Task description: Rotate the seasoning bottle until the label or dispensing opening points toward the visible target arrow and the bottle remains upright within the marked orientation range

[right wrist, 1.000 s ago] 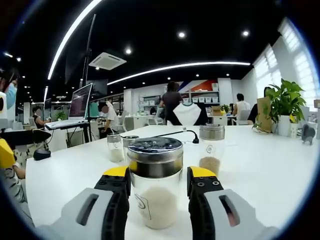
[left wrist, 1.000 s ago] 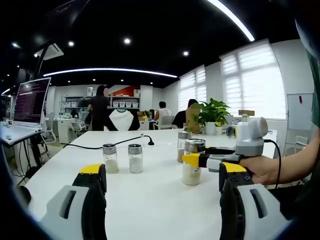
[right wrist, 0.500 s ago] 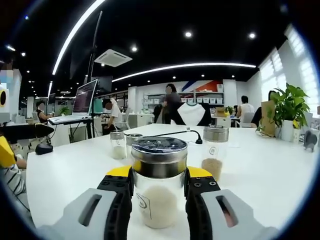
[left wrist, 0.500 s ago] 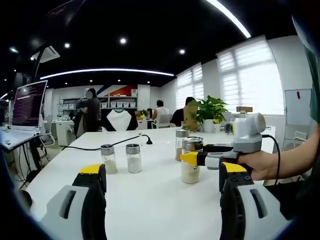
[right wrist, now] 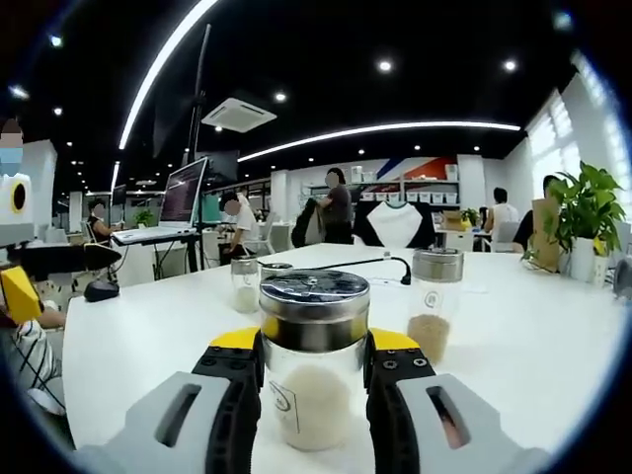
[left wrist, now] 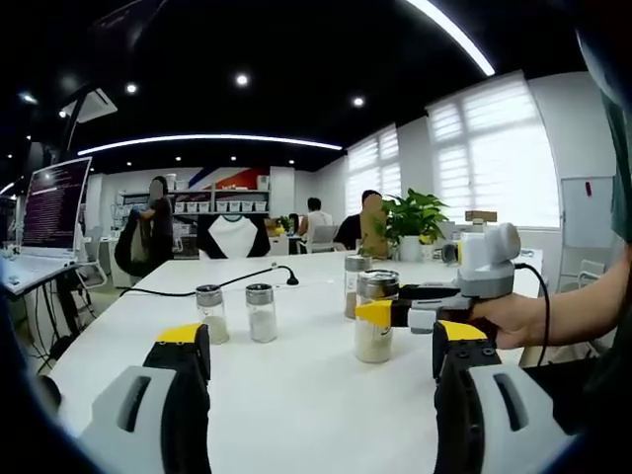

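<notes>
Your right claw [right wrist: 314, 370] grips the upright seasoning bottle [right wrist: 313, 360], hiding most of its label; your left claw [left wrist: 321, 346] hangs open above the counter [left wrist: 296, 395].

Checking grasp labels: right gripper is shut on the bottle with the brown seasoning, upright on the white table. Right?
Wrong bottle. The right gripper is shut on the white-filled seasoning bottle, upright on the white table; the brown-filled bottle stands free behind it, per the right gripper view.

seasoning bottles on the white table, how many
4: one clamped in the right gripper, holding white grains; one with brown seasoning just behind; two small ones side by side, apart.
</notes>
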Motion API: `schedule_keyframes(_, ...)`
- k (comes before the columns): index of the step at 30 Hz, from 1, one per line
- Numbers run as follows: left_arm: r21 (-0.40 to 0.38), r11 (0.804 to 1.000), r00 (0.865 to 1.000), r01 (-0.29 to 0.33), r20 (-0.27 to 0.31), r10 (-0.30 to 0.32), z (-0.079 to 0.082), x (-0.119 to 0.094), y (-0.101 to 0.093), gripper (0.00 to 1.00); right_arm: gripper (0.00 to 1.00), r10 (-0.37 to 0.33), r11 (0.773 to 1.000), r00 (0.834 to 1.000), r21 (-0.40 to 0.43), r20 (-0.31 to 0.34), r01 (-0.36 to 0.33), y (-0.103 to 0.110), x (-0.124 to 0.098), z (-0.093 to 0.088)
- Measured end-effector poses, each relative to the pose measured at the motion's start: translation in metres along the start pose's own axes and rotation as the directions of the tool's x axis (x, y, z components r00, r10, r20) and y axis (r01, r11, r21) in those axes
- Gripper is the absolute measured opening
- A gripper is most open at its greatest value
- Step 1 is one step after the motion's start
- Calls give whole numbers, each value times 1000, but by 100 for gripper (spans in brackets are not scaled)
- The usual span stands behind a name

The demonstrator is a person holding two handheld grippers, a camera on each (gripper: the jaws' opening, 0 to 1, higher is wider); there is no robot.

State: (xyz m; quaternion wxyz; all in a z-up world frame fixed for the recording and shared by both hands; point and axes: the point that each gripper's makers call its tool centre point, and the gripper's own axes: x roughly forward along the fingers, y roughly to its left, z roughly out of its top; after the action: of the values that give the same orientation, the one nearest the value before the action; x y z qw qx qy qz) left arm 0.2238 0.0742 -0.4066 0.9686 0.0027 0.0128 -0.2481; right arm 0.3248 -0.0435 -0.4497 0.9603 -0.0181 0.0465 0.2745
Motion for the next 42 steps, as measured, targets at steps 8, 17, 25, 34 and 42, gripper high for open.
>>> schedule_keyframes(8,4,1000,1000,7,3,-7,3,3,0,98,38,70,998,998,-8,8,-70,1,2,1)
schedule_keyframes(17,70,997,1000,27,11,-28,11,18,0,98,38,138,990,990,-21,20,-137,3,3,1)
schedule_keyframes(25,75,997,999,34,24,-36,15,21,-3,98,38,223,975,974,-27,34,-222,5,3,1)
schedule_keyframes(34,88,995,999,50,-2,-50,9,17,-7,98,38,348,937,936,-36,54,-346,12,1,3)
schedule_keyframes(42,89,995,999,46,0,-46,10,14,-6,98,38,404,914,913,-49,50,-402,15,-1,4)
